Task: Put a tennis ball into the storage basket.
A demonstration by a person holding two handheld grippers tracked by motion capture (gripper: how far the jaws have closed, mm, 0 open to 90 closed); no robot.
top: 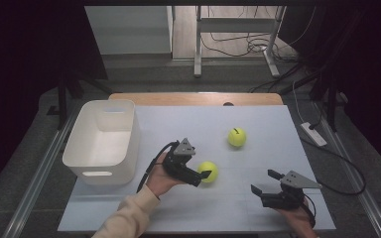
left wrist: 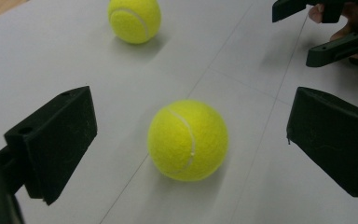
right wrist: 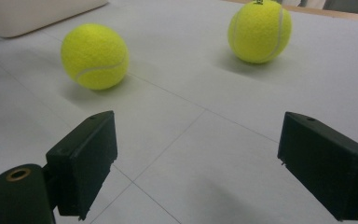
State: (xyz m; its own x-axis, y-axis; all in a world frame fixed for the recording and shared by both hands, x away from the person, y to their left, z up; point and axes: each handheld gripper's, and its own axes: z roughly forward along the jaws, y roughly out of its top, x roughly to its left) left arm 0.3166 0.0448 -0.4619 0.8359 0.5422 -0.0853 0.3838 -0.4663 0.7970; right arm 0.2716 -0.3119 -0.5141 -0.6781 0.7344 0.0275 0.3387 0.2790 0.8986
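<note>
the left gripper (left wrist: 186,140) is spread wide around the nearer fuzzy yellow-green tennis ball (left wrist: 188,139), which sits on the pale grey counter (top: 258,208) to the right of the white plastic rectangular bin (top: 104,141), not yet pinched. the second yellow-green tennis ball (top: 237,137) lies beyond it, farther from the bin. the right gripper (top: 267,182) is also spread, empty, well apart from the bin. risk, as i judge it: closing off-centre could squeeze the round ball out sideways and send it rolling away from the bin.
</note>
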